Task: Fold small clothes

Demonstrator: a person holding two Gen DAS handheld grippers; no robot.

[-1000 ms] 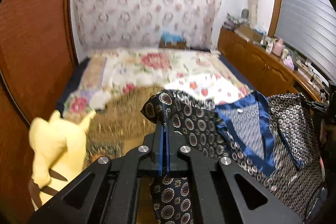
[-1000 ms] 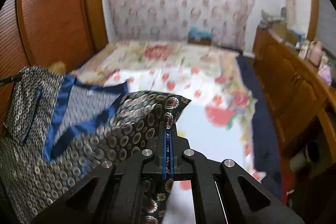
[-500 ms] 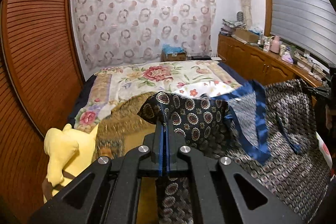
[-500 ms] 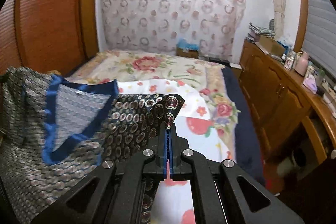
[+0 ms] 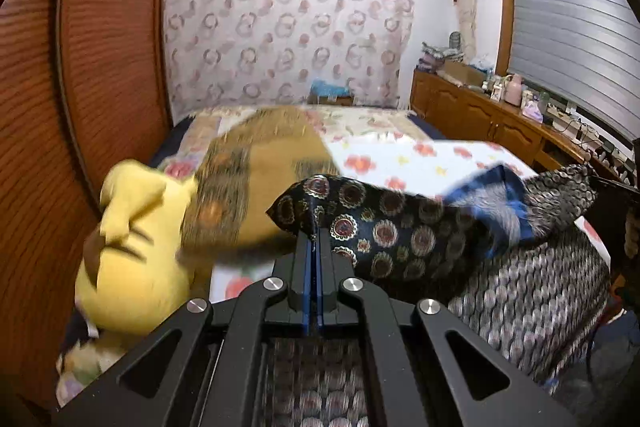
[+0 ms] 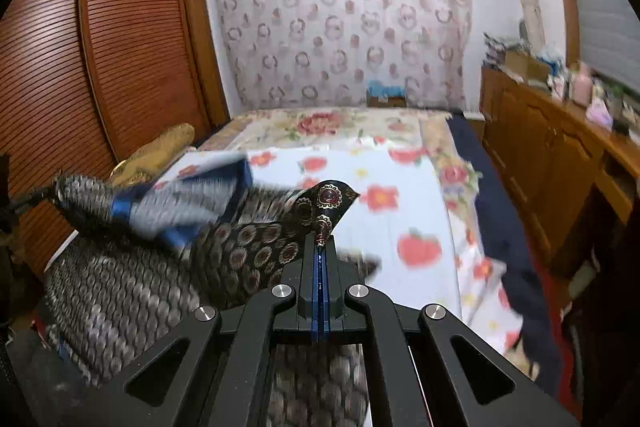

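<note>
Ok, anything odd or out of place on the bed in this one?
Mostly the yellow plush toy lying toppled at the bed's left edge beside the folding spot. The patterned garment hangs slack between the left gripper and right gripper, blurred, not damaged.

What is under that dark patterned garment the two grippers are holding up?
Under the patterned garment lies the flowered white sheet on the bed. The hanging cloth hides whatever lies directly beneath it.
</note>
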